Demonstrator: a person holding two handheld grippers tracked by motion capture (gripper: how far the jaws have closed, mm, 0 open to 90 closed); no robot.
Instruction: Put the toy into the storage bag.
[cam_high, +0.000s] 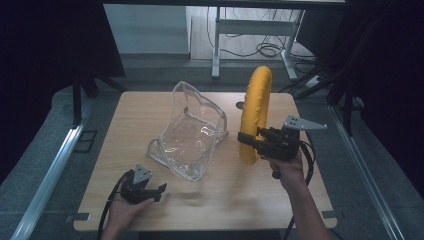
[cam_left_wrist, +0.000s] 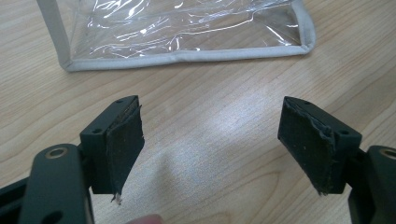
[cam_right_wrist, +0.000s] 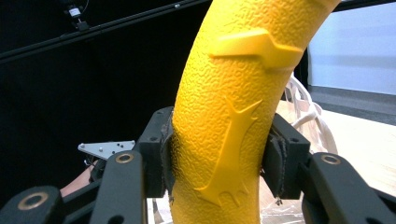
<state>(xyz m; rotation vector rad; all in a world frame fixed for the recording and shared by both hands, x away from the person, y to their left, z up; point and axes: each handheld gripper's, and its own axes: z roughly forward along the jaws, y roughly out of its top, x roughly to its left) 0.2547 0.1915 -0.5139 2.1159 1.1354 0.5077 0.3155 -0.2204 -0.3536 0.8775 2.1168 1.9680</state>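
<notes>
Down at the near edge of the desk (cam_high: 225, 200), in the high view, the left claw (cam_high: 161, 190) sits low by the near left corner, a hand (cam_high: 122, 210) wrapped round it, jaws spread and gripping nothing. Just beyond it a clear plastic bag (cam_high: 192, 132) with pale trim stands open around the middle of the desk. Over toward the right edge, the right claw (cam_high: 243, 141) is clamped on a yellow ring (cam_high: 255, 112), which stands upright on its edge, its top reaching toward the far edge.

Left gripper view now: two black pads (cam_left_wrist: 126, 140) stand wide apart over bare wood, nothing between them, and the bag's trimmed bottom edge (cam_left_wrist: 187, 56) lies on the desk just ahead.

Right gripper view: the yellow ring (cam_right_wrist: 233, 116), pebbled with raised moulded shapes, arcs up between the jaws, both pads (cam_right_wrist: 166, 154) pressed tight against its sides. Behind it, the bag (cam_right_wrist: 303, 116) peeks out at right, and the other claw's grey plate (cam_right_wrist: 105, 148) shows at left.
</notes>
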